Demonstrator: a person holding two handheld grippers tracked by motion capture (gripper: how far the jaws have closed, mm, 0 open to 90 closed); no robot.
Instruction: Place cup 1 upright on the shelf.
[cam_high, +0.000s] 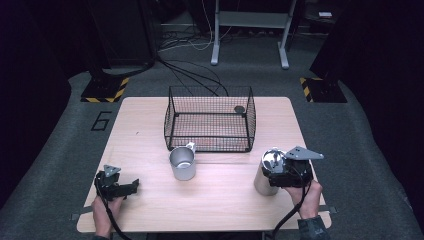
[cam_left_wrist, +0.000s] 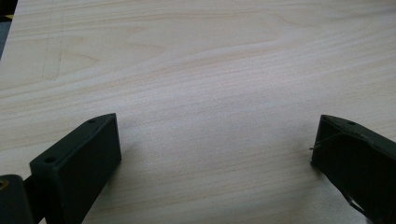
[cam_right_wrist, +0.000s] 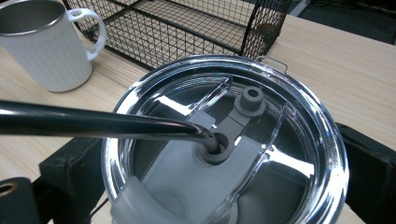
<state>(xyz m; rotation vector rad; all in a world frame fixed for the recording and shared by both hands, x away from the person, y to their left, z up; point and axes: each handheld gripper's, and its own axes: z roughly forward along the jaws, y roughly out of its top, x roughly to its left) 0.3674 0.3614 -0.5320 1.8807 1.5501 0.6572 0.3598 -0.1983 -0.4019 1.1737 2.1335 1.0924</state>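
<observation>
On the table: two cups, a wire basket and two grippers.
Table (cam_high: 150, 125): flat, pale wood with soft grain lines; it holds all the things.
Basket (cam_high: 210, 120): black wire box with an open top, at the far middle of the table. A small dark round thing lies in its far right corner; I cannot tell what it is.
Tumbler (cam_high: 266, 176): tall, shiny metal cup, standing up at the near right. Its long side points straight up.
Lid (cam_right_wrist: 224, 140): clear, round and glossy, with grey parts in the middle. It sits on top of the tumbler.
Straw (cam_right_wrist: 102, 123): dark, thin and smooth. It goes into the hole in the lid and leans off to one side.
Mug (cam_high: 183, 163): short, grey metal look, round, with a white loop handle. It stands empty just in front of the basket, between the two grippers.
Right gripper (cam_high: 290, 172): its black jaws sit on both sides of the tumbler and hold it just under the lid.
Left gripper (cam_high: 116, 186): jaws spread wide, nothing between them, low over bare wood at the near left.
Key spot: the basket lies ahead and to the left of the held tumbler, so I think the right hand is the one to carry it there. The left hand is nearer the mug.
</observation>
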